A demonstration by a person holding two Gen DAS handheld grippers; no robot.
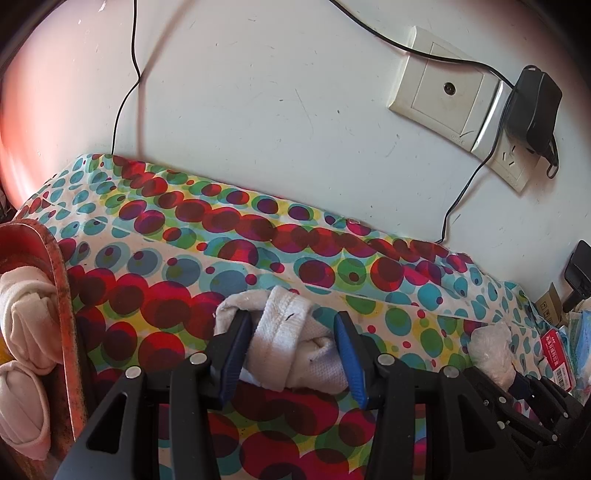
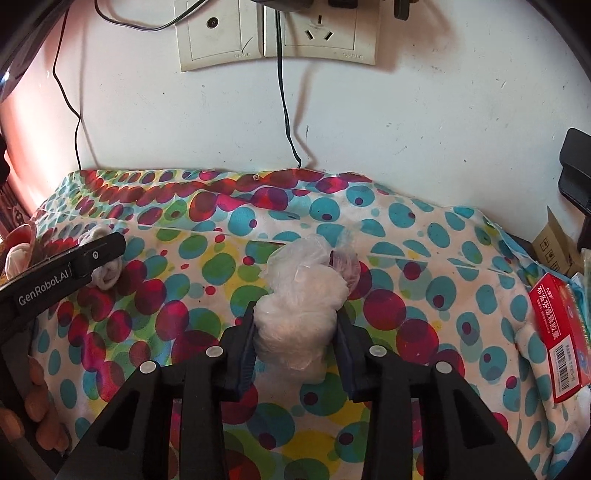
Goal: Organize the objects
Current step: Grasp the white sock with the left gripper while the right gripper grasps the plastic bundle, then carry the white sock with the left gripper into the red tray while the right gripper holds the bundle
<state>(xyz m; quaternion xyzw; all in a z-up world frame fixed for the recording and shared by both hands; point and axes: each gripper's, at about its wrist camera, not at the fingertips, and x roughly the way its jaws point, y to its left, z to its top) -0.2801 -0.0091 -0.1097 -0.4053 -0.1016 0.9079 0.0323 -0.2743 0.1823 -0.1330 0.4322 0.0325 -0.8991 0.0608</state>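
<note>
A rolled white sock lies on the dotted sheet, and my left gripper is shut on it, blue pads pressing both sides. A red basket at the left edge holds other rolled socks. In the right wrist view, my right gripper is shut on a crumpled clear plastic bag resting on the same sheet. That bag and the right gripper also show at the lower right of the left wrist view. The left gripper with its sock appears at the left of the right wrist view.
A white wall with sockets, a black adapter and hanging cables rises right behind the sheet. At the right edge lie a red medicine box and a cardboard box. A hand shows at lower left.
</note>
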